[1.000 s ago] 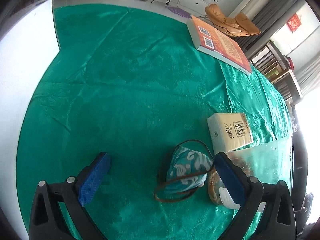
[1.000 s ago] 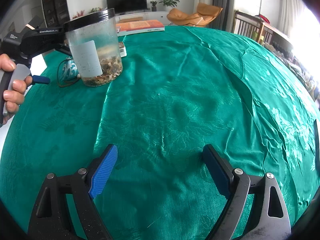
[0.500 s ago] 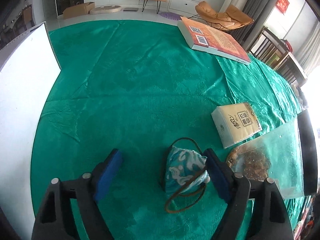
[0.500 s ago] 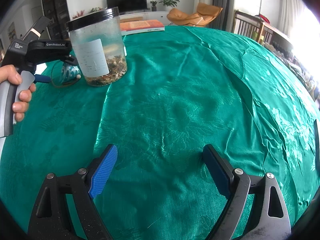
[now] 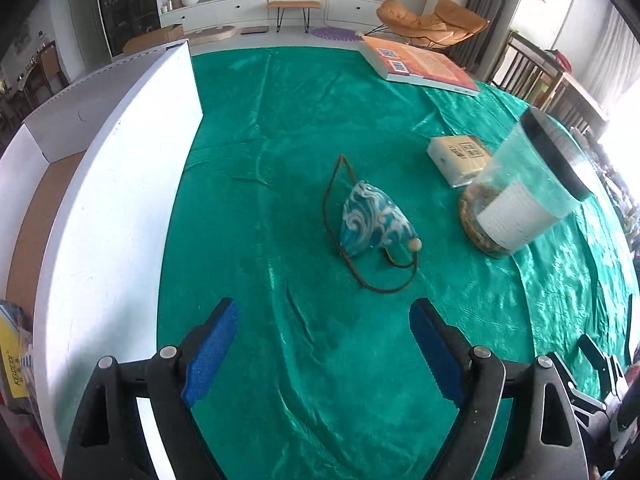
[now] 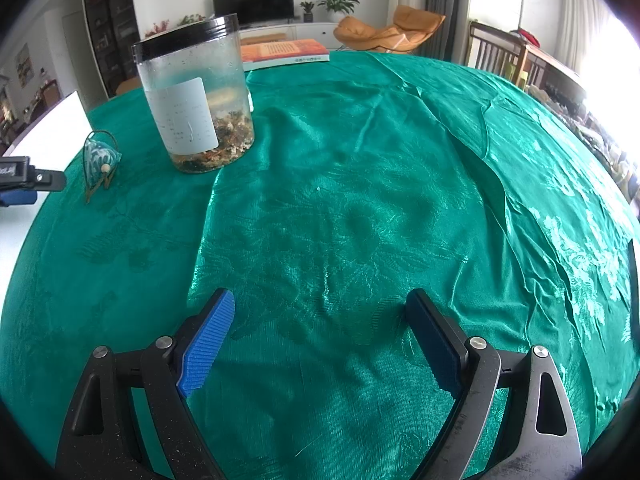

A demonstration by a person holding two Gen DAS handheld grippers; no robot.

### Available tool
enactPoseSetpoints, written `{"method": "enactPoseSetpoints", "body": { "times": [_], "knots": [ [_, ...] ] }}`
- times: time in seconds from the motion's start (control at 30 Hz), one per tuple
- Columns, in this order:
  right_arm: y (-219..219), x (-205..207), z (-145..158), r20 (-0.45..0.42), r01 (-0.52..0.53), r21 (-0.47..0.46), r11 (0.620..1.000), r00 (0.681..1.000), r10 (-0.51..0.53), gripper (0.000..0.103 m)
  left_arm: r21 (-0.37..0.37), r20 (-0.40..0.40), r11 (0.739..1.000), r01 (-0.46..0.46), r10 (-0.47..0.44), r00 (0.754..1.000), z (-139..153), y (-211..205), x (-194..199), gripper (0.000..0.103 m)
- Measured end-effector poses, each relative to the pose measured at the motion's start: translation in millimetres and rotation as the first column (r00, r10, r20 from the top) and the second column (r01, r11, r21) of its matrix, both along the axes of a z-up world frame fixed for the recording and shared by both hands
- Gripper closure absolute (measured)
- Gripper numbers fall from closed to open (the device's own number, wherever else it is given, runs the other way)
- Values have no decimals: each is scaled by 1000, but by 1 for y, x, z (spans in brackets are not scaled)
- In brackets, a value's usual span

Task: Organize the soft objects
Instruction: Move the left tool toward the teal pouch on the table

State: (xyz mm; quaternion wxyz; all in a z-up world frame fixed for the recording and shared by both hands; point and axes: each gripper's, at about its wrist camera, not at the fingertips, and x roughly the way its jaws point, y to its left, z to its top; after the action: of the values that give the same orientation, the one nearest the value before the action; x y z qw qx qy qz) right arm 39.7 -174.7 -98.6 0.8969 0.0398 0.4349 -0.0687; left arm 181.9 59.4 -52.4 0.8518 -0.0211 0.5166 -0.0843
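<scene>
A blue-and-white wave-patterned cloth pouch (image 5: 374, 222) with a brown cord and a wooden bead lies on the green tablecloth (image 5: 280, 128). My left gripper (image 5: 324, 328) hovers short of it, a little back from the cord loop. Its jaws are opening and nothing is between them. In the right wrist view the same pouch (image 6: 100, 156) shows far off at the left. My right gripper (image 6: 320, 320) stands open over bare cloth, holding nothing.
A clear jar (image 5: 520, 196) with a black lid and a white label stands right of the pouch, with a tissue pack (image 5: 460, 158) behind it. An orange book (image 5: 420, 66) lies at the far edge. A white cardboard box (image 5: 100, 200) borders the table's left side.
My left gripper has drawn back from the pouch, which earlier lay between its fingers and now lies ahead of them. The jaws narrowed, then widened. The right gripper has not moved.
</scene>
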Motion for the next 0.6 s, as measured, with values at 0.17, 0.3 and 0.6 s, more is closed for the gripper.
{"method": "enactPoseSetpoints", "body": {
  "times": [0.17,0.3,0.6],
  "knots": [
    [0,0,0,0,0,0,1000,1000,0,13,15,42,1000,9,-10,999,3,-12,-9,10],
    [0,0,0,0,0,0,1000,1000,0,13,30,39,999,11,-12,999,-4,-25,-8,10],
    [0,0,0,0,-1,0,1000,1000,1,13,28,103,999,-28,25,994,-10,-54,19,10]
  ]
}}
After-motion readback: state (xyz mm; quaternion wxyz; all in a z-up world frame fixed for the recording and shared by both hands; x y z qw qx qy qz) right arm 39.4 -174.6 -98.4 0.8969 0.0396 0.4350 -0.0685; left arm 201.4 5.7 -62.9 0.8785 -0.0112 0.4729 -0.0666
